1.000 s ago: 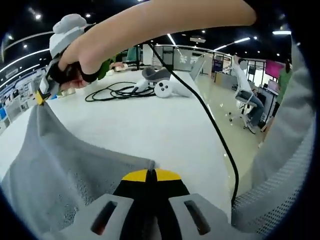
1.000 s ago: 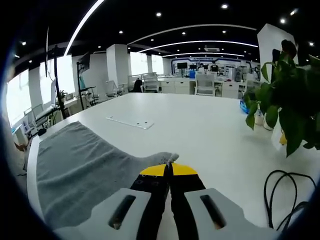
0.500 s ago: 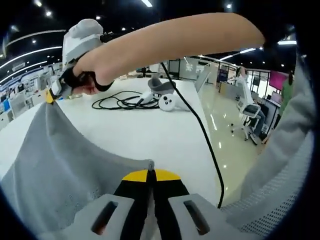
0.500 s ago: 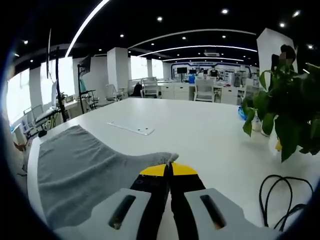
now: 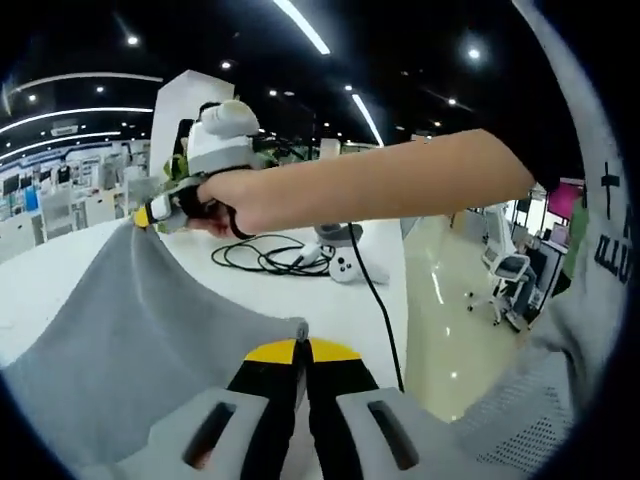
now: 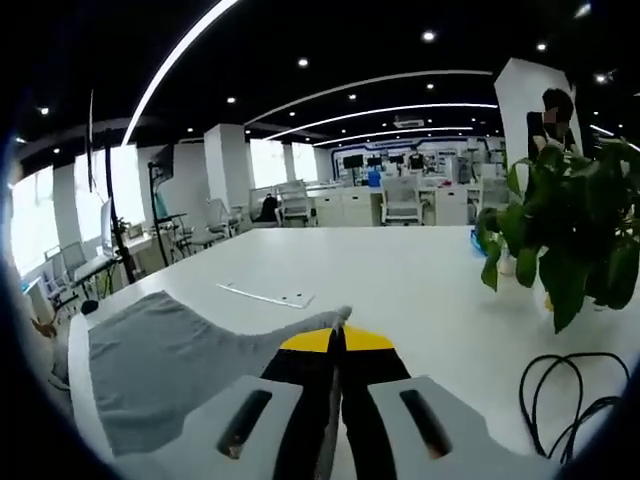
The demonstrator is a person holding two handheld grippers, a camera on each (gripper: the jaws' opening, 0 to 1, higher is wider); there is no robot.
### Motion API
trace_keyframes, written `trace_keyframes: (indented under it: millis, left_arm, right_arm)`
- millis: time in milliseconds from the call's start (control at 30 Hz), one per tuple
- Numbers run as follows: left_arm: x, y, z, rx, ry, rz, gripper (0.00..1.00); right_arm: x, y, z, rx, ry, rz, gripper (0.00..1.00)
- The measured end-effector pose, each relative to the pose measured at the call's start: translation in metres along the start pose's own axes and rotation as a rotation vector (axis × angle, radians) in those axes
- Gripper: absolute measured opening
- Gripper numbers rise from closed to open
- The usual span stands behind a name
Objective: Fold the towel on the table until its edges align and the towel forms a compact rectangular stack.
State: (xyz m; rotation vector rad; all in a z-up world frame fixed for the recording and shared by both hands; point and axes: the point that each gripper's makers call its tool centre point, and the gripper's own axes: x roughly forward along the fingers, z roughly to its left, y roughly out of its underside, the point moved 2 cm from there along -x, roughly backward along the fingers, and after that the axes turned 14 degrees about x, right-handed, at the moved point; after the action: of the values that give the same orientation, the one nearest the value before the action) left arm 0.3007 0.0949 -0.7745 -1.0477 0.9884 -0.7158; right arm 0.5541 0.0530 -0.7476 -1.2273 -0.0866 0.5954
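In the left gripper view, the left tool (image 5: pixel 301 347) has its yellow-tipped jaws clamped on a corner of the grey terry towel (image 5: pixel 130 330), which slopes up and away to a far corner pinched by the right tool (image 5: pixel 148 213). In the right gripper view, the right tool (image 6: pixel 336 337) is likewise closed on a towel corner, with the rest of the towel (image 6: pixel 160 370) hanging down to the white worktop (image 6: pixel 400 285). A coiled black cable (image 5: pixel 270 260) and a green potted plant (image 6: pixel 570 250) sit on the worktop.
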Motion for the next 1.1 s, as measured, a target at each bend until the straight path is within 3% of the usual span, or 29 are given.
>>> trace_keyframes:
  millis: [300,633,800,1100]
  left_arm:
    - [-0.049,-0.024,0.028,-0.047,-0.094,-0.074,0.02]
    - [-0.102,-0.030,0.048,-0.092,-0.170,-0.096,0.02]
    - [-0.122,-0.034,0.054,-0.111,-0.210,-0.115,0.02]
    - [-0.170,-0.040,0.080,-0.163,-0.317,-0.193,0.02]
  right_arm:
    - [0.004,-0.009,0.024,0.061,-0.003,-0.015,0.00]
    - [0.021,-0.022,0.055,0.071,-0.045,-0.049,0.00]
    - [0.029,-0.030,0.081,0.095,-0.088,-0.063,0.00]
    - [0.033,-0.049,0.121,0.105,-0.121,-0.095,0.00]
